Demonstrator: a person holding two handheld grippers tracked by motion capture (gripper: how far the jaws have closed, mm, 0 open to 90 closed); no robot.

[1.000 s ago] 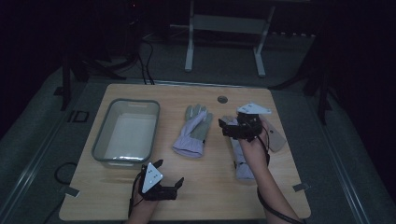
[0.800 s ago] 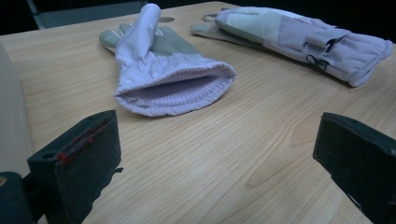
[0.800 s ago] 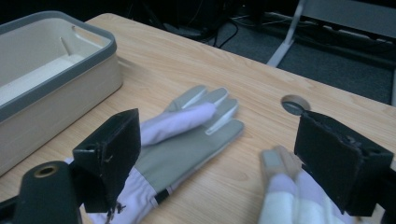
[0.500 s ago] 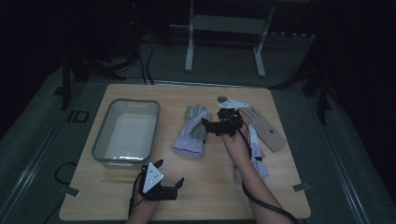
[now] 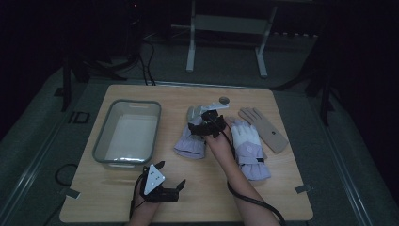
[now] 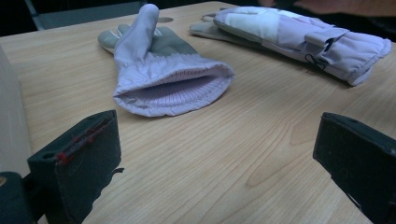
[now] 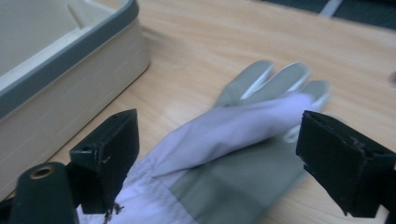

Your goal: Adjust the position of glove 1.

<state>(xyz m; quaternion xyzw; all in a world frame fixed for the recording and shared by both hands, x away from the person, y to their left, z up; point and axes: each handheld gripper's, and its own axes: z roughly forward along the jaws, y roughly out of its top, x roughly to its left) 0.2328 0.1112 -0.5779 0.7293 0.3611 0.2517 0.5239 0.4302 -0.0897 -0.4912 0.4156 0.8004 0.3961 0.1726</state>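
Above the lilac glove (image 7: 224, 154), right gripper (image 7: 219, 154) fingers wide, seemingly empty, left gripper (image 6: 215, 158) spread, tan glove (image 5: 263, 129) beyond.

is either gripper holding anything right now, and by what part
Nothing is held. The right gripper hangs open over the left lilac glove, jaws either side of it but not closed. The left gripper is open above bare table.
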